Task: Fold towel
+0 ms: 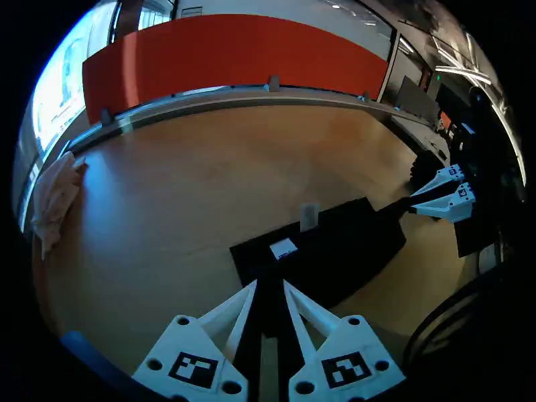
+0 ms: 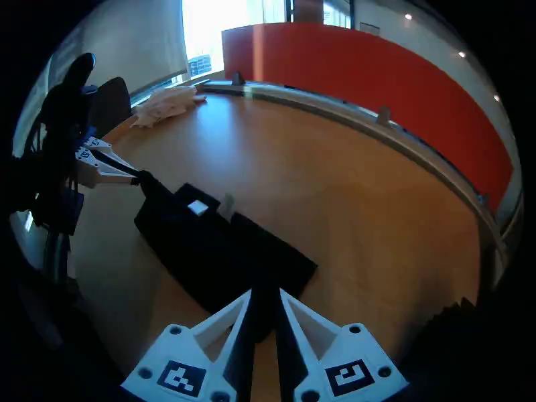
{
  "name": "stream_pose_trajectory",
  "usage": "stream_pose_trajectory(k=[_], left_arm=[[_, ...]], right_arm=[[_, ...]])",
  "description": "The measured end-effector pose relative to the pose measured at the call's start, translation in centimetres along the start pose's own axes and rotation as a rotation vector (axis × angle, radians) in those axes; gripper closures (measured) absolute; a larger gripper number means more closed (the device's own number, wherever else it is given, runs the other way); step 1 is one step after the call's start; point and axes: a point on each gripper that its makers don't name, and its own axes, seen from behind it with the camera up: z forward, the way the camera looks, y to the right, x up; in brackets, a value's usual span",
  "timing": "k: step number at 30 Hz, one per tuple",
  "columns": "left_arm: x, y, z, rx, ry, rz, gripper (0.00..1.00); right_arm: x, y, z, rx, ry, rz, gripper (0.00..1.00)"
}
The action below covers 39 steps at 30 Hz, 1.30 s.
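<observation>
Left gripper view showed the left gripper [image 1: 270, 295] pinched shut on an edge of the black cloth towel [image 1: 335, 248]. The right gripper [image 2: 266, 301] likewise clamped its far end. Writing on the small white tag [image 1: 283, 248] was too small to read.

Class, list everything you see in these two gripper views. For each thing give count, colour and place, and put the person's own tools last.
Table: one, light wood, beneath everything else.
Black towel: one, black, on the table between the two tongs.
White tag: one, white, on the towel's upper face.
Grey tag: one, greyish, standing up from the towel near the white tag.
Crumpled cloth: one, pale beige, at the table's edge towards the window.
Divider panel: one, orange-red, upright along the table's back edge.
Chair: one, dark, beside the table near the cloth.
Left tongs: one pair, white, shut on one towel end.
Right tongs: one pair, white, shut on the opposite end.
</observation>
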Motion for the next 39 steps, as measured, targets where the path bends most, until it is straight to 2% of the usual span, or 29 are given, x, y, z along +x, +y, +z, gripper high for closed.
stream_pose_trajectory(k=[8, 17, 21, 26, 31, 34, 39], left_arm=[[-1.3, -0.6, 2.4, 0.019, -0.018, -0.007, 0.89], [-1.5, -1.0, 3.5, 0.024, -0.022, -0.015, 0.88], [-1.5, -1.5, 4.1, 0.035, -0.022, -0.013, 0.86], [-1.5, -2.2, 4.7, 0.063, -0.027, -0.003, 0.79], [-1.4, -2.9, 5.2, 0.088, -0.031, 0.009, 0.71], [-1.4, -3.2, 5.4, 0.099, -0.034, 0.016, 0.64], [-1.3, -3.8, 5.8, 0.115, -0.039, 0.018, 0.53]], right_arm=[[-1.1, 0.7, 2.2, -0.008, -0.013, 0.009, 0.85], [-1.5, 1.3, 3.3, -0.023, -0.011, 0.028, 0.83], [-1.7, 1.8, 3.7, -0.036, -0.019, 0.040, 0.75], [-2.1, 2.3, 4.3, -0.053, -0.031, 0.039, 0.61], [-2.3, 3.3, 4.6, -0.098, -0.040, 0.029, 0.50], [-2.3, 3.8, 4.9, -0.118, -0.041, 0.027, 0.43], [-2.0, 4.6, 5.1, -0.143, -0.037, 0.030, 0.39]])
